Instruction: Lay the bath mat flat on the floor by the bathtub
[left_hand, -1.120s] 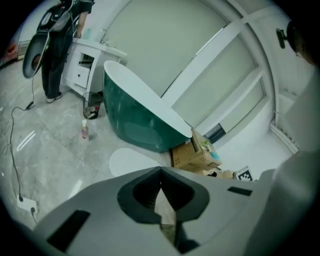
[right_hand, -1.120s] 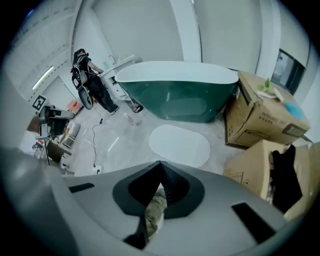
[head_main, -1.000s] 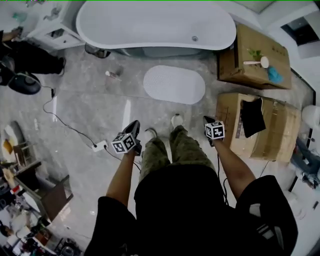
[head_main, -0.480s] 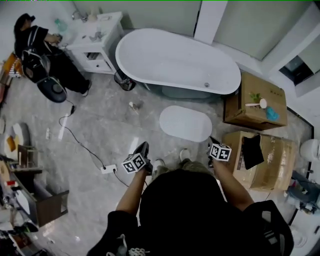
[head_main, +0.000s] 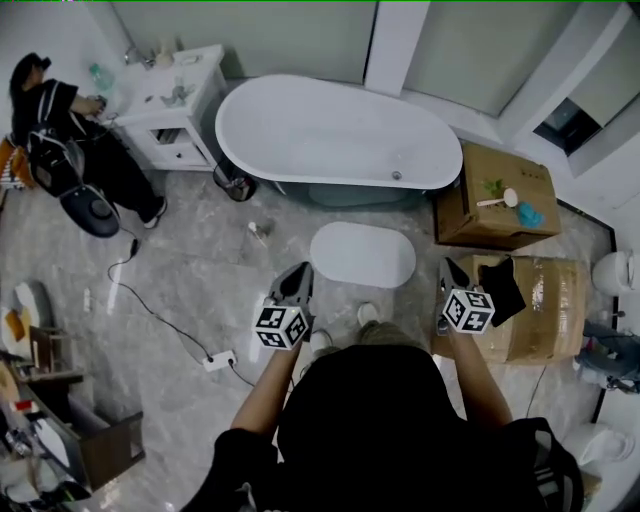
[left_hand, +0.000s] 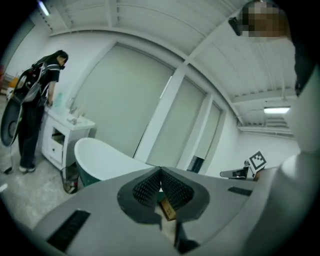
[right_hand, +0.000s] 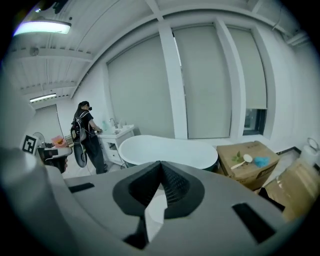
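The white oval bath mat (head_main: 362, 254) lies flat on the grey floor, just in front of the white bathtub (head_main: 335, 130). My left gripper (head_main: 298, 277) is held up in the air on the near left of the mat, shut and holding nothing. On the mat's near right, my right gripper (head_main: 447, 270) is also shut and holding nothing. In the left gripper view the jaws (left_hand: 160, 170) meet in front of the bathtub (left_hand: 100, 155). The right gripper view shows shut jaws (right_hand: 160, 165) pointing level at the bathtub (right_hand: 167, 149); the mat is hidden there.
Two cardboard boxes (head_main: 495, 195) (head_main: 535, 305) stand to the right of the tub, and a toilet (head_main: 612, 272) is further right. A person (head_main: 65, 140) stands at the white vanity (head_main: 172, 100) on the left. A power strip (head_main: 218, 360) and its cable lie on the floor.
The head view has tilted up and back, taking in the whole tub and wall. Both grippers have risen and now point more level. The mat has not moved.
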